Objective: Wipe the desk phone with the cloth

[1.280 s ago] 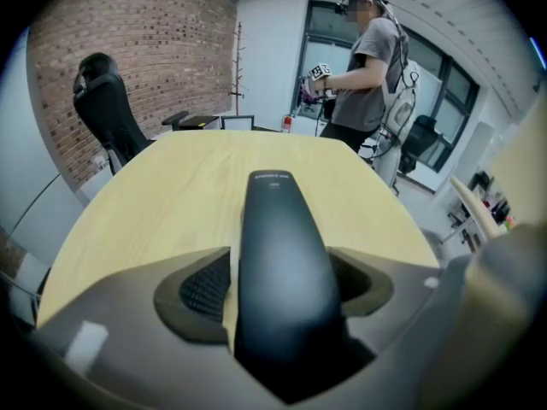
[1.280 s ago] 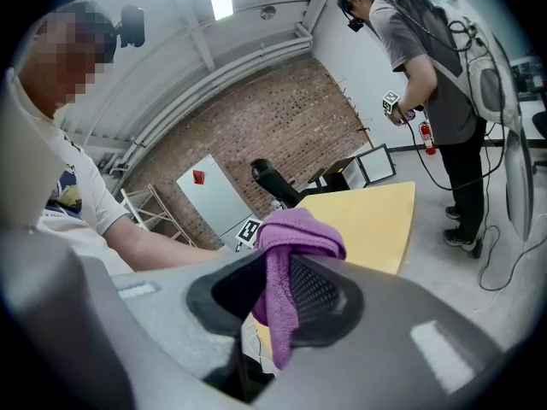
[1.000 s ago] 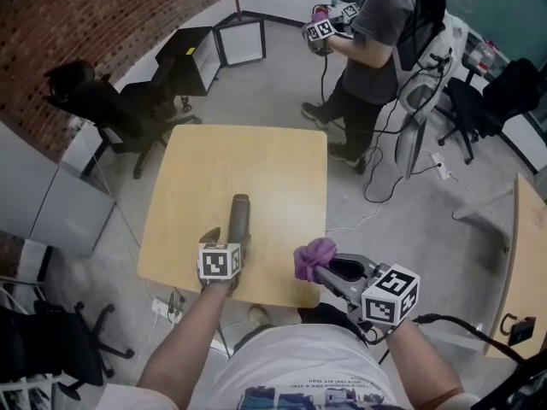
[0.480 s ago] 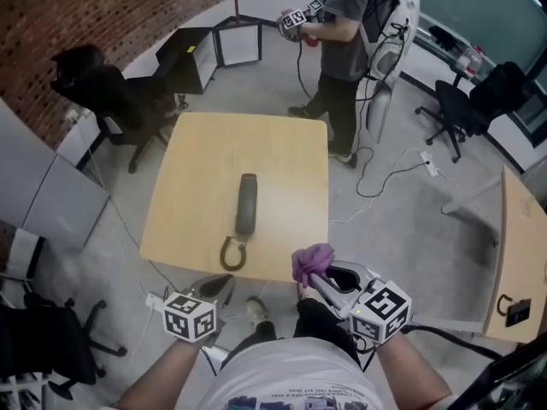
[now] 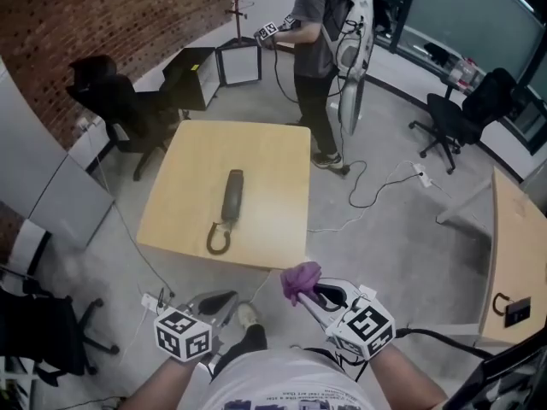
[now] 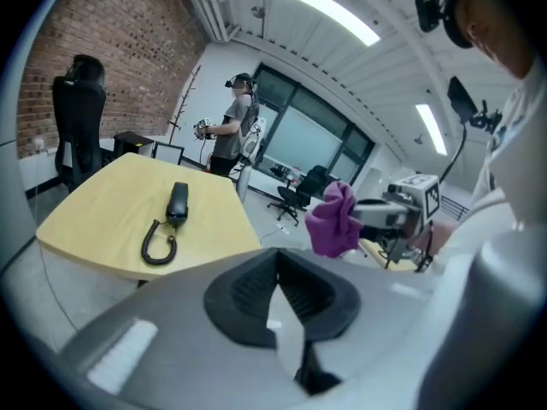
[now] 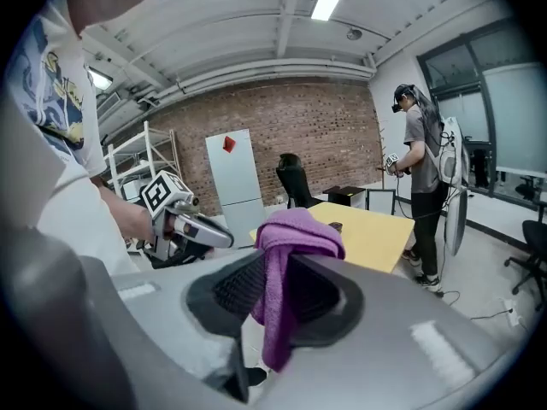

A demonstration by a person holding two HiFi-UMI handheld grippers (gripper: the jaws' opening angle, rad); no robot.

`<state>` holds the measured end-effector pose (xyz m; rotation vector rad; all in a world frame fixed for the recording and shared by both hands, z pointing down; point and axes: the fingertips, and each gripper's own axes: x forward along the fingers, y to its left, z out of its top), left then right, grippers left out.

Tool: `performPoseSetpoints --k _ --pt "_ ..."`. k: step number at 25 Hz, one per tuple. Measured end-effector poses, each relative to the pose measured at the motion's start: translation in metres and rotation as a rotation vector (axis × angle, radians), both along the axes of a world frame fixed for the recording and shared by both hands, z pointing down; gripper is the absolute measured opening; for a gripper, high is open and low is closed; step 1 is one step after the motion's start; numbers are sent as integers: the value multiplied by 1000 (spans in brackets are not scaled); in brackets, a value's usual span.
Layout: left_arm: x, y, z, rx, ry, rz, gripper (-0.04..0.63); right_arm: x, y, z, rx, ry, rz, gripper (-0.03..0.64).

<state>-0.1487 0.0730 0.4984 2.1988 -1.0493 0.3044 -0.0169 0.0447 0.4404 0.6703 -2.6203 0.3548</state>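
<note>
While the right gripper [image 5: 306, 290] pinches a purple cloth [image 5: 299, 278], soft, light and limp, the left gripper [image 5: 224, 299] is closed on nothing. Well apart from both, the dark phone handset [image 5: 232, 196] lies on the yellow table [image 5: 273, 161] with its coiled cord [image 5: 219, 239]; it looks rigid, smooth and light, best steadied at mid-length. No brand or writing is legible, only square markers [image 5: 182, 335] on the grippers.

A dark corded phone handset [image 5: 232, 196] lies near the middle of a square pale wooden table [image 5: 273, 161], with its coiled cord [image 5: 218, 239] toward the near edge. Off the table, short of that edge, the left gripper [image 5: 217, 302] sits to the left and the right gripper [image 5: 302, 292] to the right, a purple cloth [image 5: 300, 278] in its jaws. A person [image 5: 312, 24] stands beyond the far right corner. What seems to be a black office chair [image 5: 120, 105] stands off the far left.
</note>
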Motion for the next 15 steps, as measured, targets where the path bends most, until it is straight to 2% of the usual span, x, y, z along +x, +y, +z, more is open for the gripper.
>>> performPoseSetpoints --k 4,8,12,15 --pt "47 40 -20 28 17 -8 3 41 43 5 0 -7 -13 87" --pt "76 82 -33 47 6 -16 3 64 78 16 -21 -19 -34 87" --pt "84 120 -47 38 1 19 3 67 107 15 -26 -30 -39 87" --pt "84 131 -55 65 -25 54 3 64 125 7 -11 -40 -36 87"
